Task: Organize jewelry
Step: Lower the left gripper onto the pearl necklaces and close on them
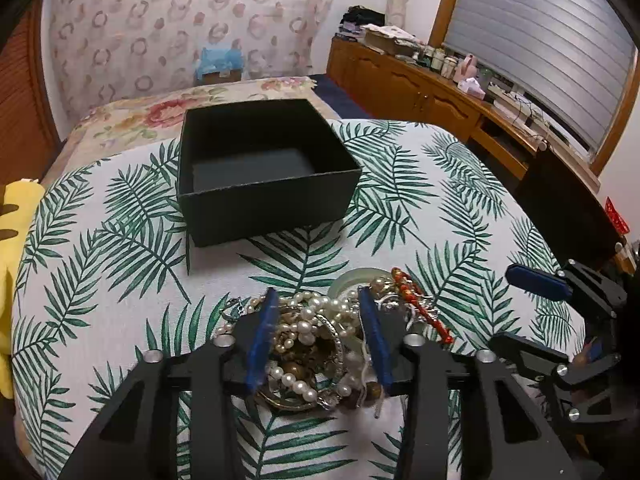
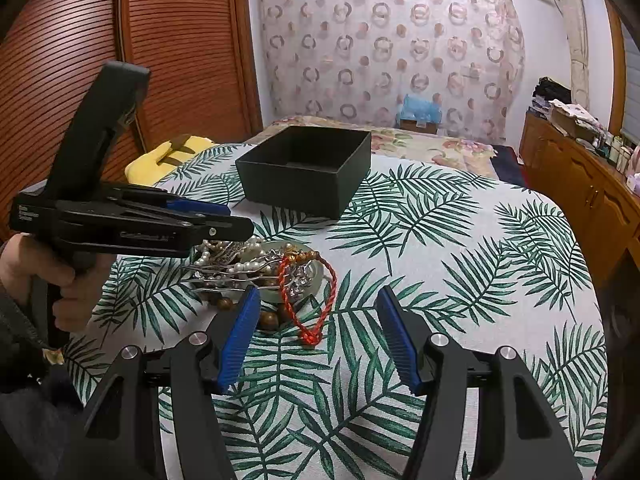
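A tangled jewelry pile (image 1: 308, 344) of pearl strands (image 2: 240, 266), metal pieces and wooden beads (image 2: 224, 303) lies on the leaf-print cloth, partly over a pale green ring (image 1: 356, 278). A red cord bracelet (image 2: 308, 300) trails off its right side. My left gripper (image 1: 318, 296) reaches into the pile with pearls between its blue pads, which stand apart; I cannot see them pressing. A hand (image 2: 72, 280) holds the left gripper (image 2: 236, 216). My right gripper (image 2: 316, 300) is open just before the red cord and holds nothing. An open black box (image 1: 264, 200) stands empty behind the pile.
A yellow plush toy (image 2: 160, 160) lies at the table's left edge. Behind the table is a bed with a floral cover (image 1: 160, 112). A wooden dresser (image 1: 420, 92) crowded with small items runs along the right wall under a window.
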A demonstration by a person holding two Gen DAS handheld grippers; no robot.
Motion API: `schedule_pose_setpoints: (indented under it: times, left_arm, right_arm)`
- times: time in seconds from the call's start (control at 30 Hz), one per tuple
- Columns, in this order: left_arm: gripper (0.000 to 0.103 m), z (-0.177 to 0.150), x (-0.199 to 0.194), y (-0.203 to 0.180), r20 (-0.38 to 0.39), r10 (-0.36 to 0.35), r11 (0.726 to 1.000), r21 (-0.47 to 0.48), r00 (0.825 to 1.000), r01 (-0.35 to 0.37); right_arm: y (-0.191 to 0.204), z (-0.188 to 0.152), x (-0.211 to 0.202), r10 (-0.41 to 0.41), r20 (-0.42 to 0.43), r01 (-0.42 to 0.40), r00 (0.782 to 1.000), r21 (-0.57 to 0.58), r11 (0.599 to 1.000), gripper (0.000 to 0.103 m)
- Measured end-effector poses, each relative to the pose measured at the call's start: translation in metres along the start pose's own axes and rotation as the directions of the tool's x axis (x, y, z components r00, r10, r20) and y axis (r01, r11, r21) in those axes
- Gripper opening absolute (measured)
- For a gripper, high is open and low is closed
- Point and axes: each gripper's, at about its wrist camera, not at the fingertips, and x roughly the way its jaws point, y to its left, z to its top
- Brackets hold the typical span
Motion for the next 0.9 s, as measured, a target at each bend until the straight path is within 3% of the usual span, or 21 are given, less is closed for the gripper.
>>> schedule_pose_setpoints:
  times: [0.17, 0.2, 0.53, 0.9]
  left_arm:
    - [0.015, -0.002, 0.002, 0.004, -0.006, -0.004, 1.000, -0.002, 1.000, 0.004]
    - [0.007, -0.003, 0.002, 0.005, -0.003, -0.018, 1.000, -0.001, 1.000, 0.018]
    - [0.007, 0.004, -0.055, -0.006, 0.116, -0.016, 0.999, 0.034, 0.993, 0.012]
    - [0.007, 0.022, -0.104, -0.005, 0.239, -0.001, 0.999, 0.039, 0.971, -0.009]
  right_arm:
    - [-0.001, 0.000, 0.002, 0.002, -0.004, -0.002, 1.000, 0.004, 1.000, 0.063]
    - [-0.001, 0.000, 0.003, 0.004, -0.008, -0.004, 1.000, 0.004, 1.000, 0.063]
    - [0.004, -0.002, 0.013, 0.015, -0.035, -0.016, 0.999, -0.005, 1.000, 0.063]
    - [0.007, -0.004, 0.029, 0.040, -0.087, -0.043, 0.995, -0.031, 0.999, 0.051]
